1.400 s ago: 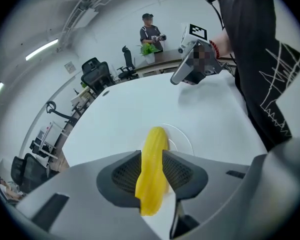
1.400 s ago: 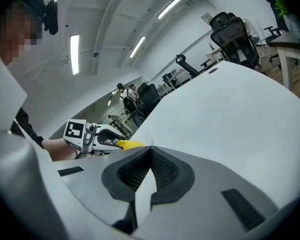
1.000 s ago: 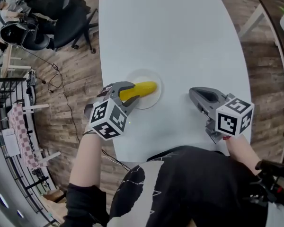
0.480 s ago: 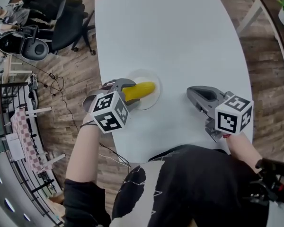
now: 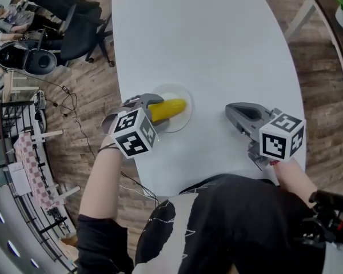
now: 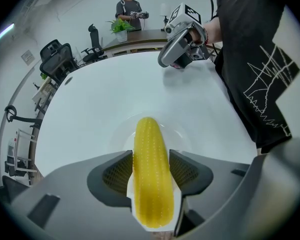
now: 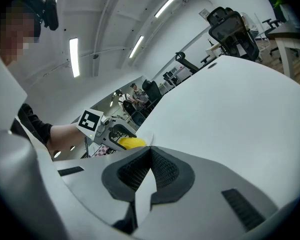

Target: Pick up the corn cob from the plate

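A yellow corn cob (image 5: 171, 107) lies on a small clear plate (image 5: 175, 92) near the left edge of the white table. My left gripper (image 5: 152, 111) points steeply down over the cob's near end. In the left gripper view the cob (image 6: 151, 169) runs lengthwise between the two open jaws of that gripper (image 6: 151, 157), its flanks right beside the pads, and it still rests on the plate (image 6: 184, 134). My right gripper (image 5: 231, 112) hovers low over the table to the right, well clear of the plate, its pads (image 7: 150, 152) closed together on nothing.
The white table (image 5: 206, 44) stretches far beyond the plate. Its left edge runs close beside the plate, with wood floor, cables and black office chairs (image 5: 63, 21) past it. A person in black stands at the near edge.
My left gripper has tipped further down over the cob's near end and its jaws have spread to either side of the cob. The right gripper has stayed put.
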